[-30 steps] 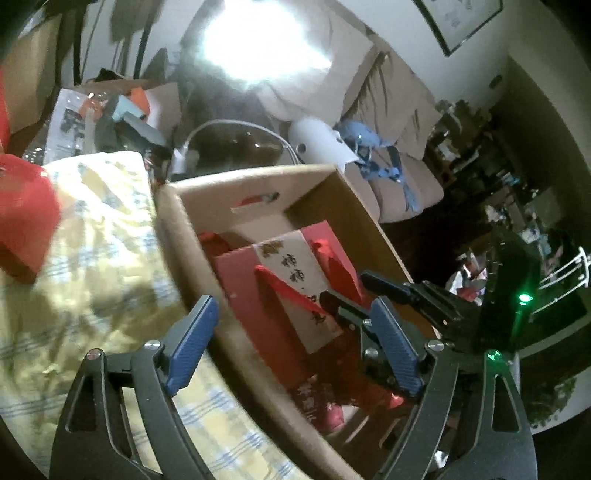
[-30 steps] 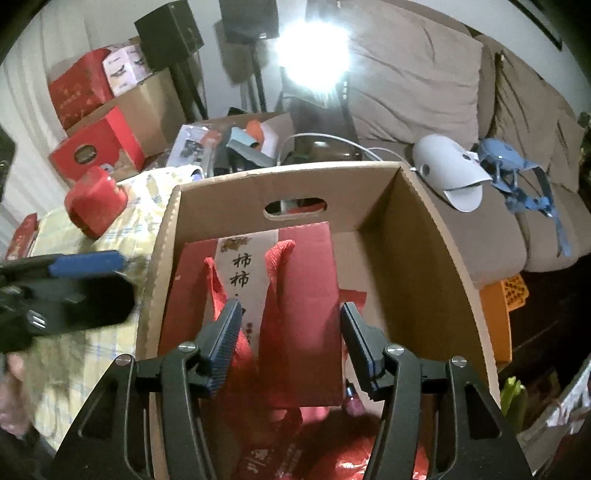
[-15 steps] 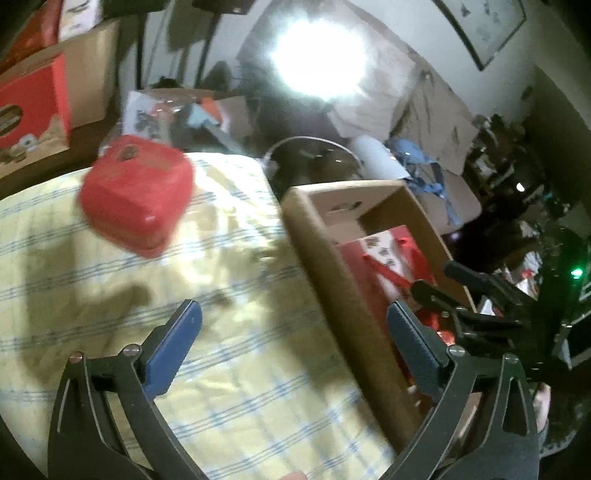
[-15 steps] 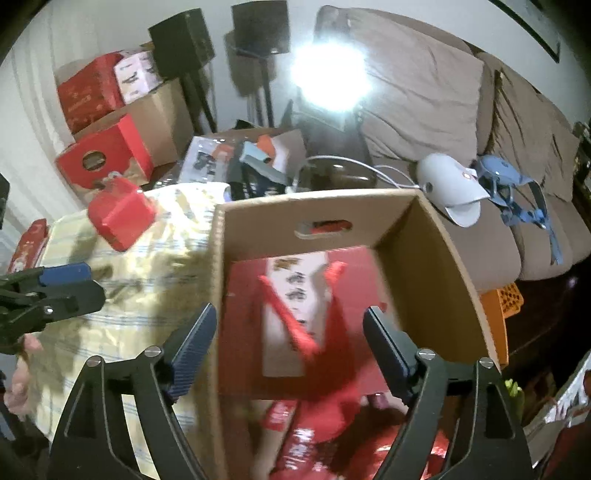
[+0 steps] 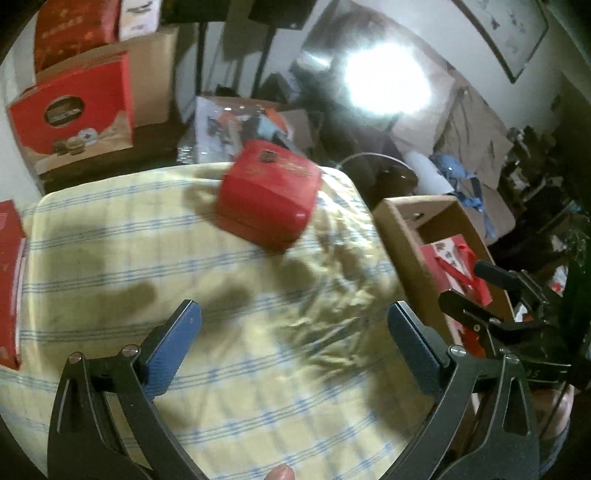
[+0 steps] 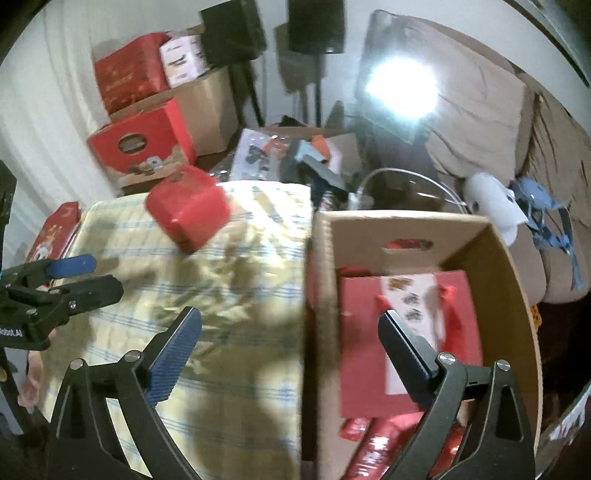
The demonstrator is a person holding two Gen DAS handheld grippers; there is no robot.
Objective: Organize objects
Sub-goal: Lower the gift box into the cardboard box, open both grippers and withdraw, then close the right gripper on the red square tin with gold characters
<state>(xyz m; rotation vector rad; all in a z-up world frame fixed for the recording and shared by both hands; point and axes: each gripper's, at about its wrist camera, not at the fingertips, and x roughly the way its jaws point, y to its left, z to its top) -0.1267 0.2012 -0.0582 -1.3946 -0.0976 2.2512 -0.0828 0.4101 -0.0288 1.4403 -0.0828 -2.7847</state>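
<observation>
Background items. Beige sofa spans the 1–3 o'clock region, its cushions behind a bright lamp glare at 12–1 o'clock. A white rounded object and a blue ribboned item rest on the sofa seat, just beside each other. Two black speakers on stands occupy 12 o'clock. Stacked brown cartons with red printed boxes fill 10–11 o'clock. A framed picture hangs on the wall at 1 o'clock in the left wrist view.
</observation>
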